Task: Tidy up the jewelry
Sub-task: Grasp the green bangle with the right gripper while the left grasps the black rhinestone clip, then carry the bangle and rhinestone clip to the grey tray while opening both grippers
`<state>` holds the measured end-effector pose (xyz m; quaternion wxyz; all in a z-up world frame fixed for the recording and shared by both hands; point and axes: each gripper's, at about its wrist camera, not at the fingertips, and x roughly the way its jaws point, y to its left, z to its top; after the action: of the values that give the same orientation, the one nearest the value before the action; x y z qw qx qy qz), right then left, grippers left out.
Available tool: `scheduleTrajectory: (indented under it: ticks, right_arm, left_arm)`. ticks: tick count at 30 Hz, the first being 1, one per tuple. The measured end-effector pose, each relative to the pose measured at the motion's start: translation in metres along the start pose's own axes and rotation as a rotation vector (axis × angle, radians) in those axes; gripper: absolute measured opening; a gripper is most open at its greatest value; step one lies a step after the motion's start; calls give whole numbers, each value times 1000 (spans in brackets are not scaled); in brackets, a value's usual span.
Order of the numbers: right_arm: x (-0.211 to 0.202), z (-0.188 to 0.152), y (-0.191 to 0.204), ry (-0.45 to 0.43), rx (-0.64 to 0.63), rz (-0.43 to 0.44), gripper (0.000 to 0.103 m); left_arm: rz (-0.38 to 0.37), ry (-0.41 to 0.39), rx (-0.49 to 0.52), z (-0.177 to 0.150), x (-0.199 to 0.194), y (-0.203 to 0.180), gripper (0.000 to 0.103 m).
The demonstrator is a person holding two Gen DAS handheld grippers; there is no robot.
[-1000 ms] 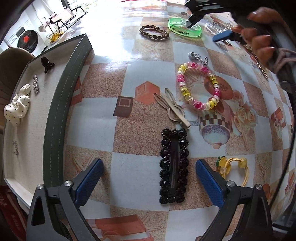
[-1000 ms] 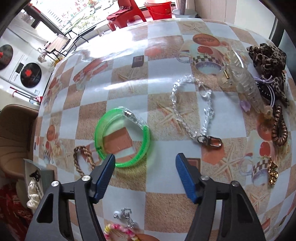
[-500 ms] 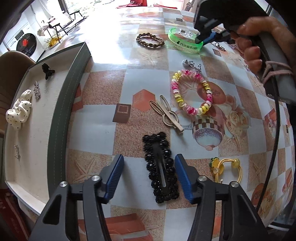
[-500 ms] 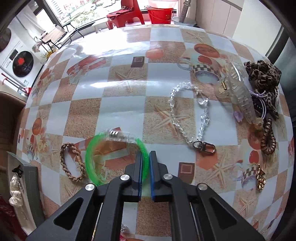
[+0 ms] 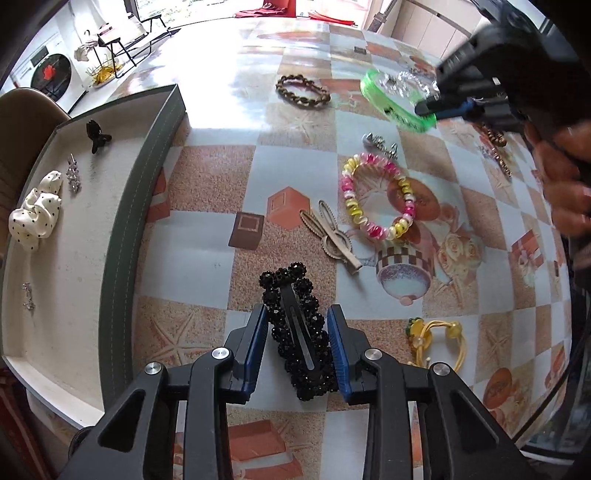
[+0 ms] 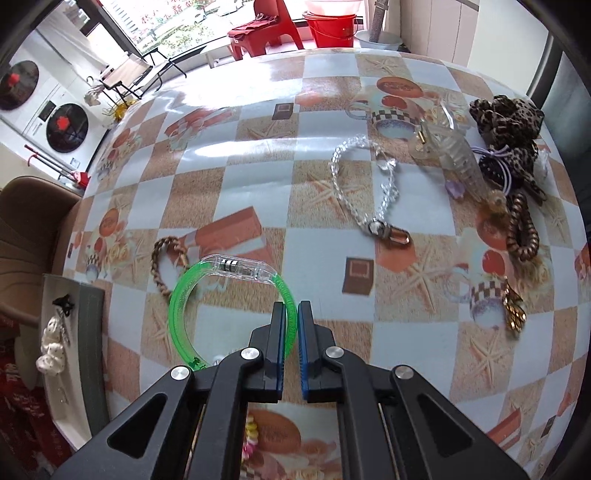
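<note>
Both grippers have just closed: the right gripper [image 6: 294,325] now pinches the green bangle [image 6: 177,314], lifted clear of the table [image 5: 221,177]. The left gripper [image 5: 297,343] clamps the black beaded clip [image 5: 295,332], still lying there. Both look bound for the tray [image 5: 122,236].

Bright daylight from the windows [image 6: 155,22] at the far end. Strong white glare on the glossy desk [image 5: 221,88] there. Heavy fisheye bending; dark vignette in the corners. Green bangle [image 5: 399,107] motion-blurred in the left view; shadows soft, faint.
</note>
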<state>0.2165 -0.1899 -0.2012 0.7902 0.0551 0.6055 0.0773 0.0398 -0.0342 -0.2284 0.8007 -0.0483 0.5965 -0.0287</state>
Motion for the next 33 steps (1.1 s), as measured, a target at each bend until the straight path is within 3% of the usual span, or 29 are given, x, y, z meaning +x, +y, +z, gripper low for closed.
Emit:
scheduleTrajectory:
  ticks: [11,19,33]
  right_arm:
    - [-23,-38,2,49,-7,34,7]
    - [-41,-46,23,49,-33,59,7]
    - [-39,-43,148,49,-243,154,7]
  left_arm:
    - [-19,-61,-17,12,-39,11,36]
    - [-11,-128,-63,21,-68,40,36]
    - [83,-184,-231,3,-99,135,36]
